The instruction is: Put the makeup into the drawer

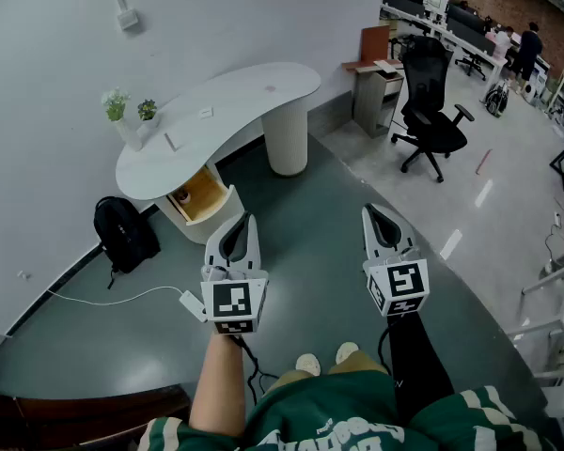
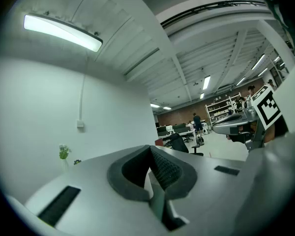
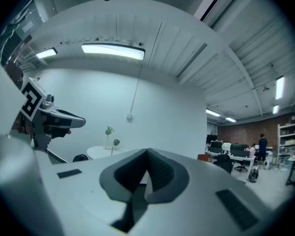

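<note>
A white curved table (image 1: 254, 92) stands against the wall, well ahead of both grippers. Under its left end a drawer (image 1: 199, 195) with a yellow inside stands pulled out, with a small dark thing at its left edge. Two small pale items (image 1: 205, 113) lie on the tabletop, too small to tell what they are. My left gripper (image 1: 247, 218) (image 2: 150, 149) is held level in mid-air over the floor, shut and empty. Beside it, my right gripper (image 1: 368, 210) (image 3: 147, 154) is also level, shut and empty.
Two small potted plants (image 1: 117, 109) stand at the table's left end. A black backpack (image 1: 124, 233) leans on the wall, and a white cable (image 1: 113, 299) runs across the floor. At the right stand a black office chair (image 1: 430, 111) and a small cabinet (image 1: 376, 97).
</note>
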`<state>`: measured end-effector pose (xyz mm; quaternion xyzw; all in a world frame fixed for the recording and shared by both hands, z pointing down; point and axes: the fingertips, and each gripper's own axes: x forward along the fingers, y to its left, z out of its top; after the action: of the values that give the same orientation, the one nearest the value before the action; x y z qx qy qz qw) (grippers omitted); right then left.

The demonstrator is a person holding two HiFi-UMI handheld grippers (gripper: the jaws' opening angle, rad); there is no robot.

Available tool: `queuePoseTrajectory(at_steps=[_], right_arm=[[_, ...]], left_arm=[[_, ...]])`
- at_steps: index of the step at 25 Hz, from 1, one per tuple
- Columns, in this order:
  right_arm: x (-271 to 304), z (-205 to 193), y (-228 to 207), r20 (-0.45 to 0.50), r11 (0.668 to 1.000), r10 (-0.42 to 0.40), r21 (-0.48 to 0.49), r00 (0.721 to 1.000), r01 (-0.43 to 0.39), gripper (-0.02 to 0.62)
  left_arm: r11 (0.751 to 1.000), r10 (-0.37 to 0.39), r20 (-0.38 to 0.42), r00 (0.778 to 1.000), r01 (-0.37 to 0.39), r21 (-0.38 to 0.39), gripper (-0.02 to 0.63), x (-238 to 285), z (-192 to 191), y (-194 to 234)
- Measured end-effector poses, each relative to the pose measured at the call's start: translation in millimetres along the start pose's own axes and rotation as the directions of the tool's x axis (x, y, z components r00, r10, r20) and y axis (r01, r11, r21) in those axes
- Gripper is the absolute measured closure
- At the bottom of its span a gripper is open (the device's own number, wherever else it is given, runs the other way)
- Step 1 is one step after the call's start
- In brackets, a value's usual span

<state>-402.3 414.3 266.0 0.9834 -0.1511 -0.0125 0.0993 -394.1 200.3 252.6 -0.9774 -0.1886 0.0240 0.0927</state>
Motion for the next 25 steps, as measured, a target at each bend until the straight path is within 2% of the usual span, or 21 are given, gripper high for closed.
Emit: queuePoseTrajectory(at_steps=[8,14,15,17,20,25], right_arm=[[-0.5,-1.8,4.2,0.015,0.999,0.027,0.018,1.0,-0.027,0.592],[-3.0,-7.4,-2.5,0.012,0.999,-0.005,0.047,1.0,0.005,0.589],[-3.1,-8.7,-2.7,0.012,0.999,-0.006,0.05,1.0,0.005,0.562],[-1.6,-10.6,-3.3,0.012,0.999,-0.003,0.05,1.0,0.002,0.397],[4.1,-11.8,-9.1,0.024,0.998,-0.005,0.056,1.0,0.004,0.343],[30.0,-16.5,-19.4,0.039,0.998,0.01,0.066,0.999,-0.013,0.325]], left_arm=[[1.0,-0.006,0.004,1.0,0.006,-0.015,0.607,1.8,0.6,-3.7],[1.0,0.013,0.016,1.0,-0.012,-0.025,0.607,-0.5,4.6,-2.1],[1.0,0.011,0.013,1.0,-0.011,-0.026,0.607,-0.7,3.7,-2.4],[0.999,0.011,0.007,1.0,-0.011,-0.031,0.607,0.3,0.5,-2.2],[0.999,0.014,-0.007,1.0,-0.015,-0.034,0.607,6.8,-5.3,-2.3],[0.999,0.015,-0.019,1.0,-0.015,-0.029,0.607,31.6,-12.6,1.2]])
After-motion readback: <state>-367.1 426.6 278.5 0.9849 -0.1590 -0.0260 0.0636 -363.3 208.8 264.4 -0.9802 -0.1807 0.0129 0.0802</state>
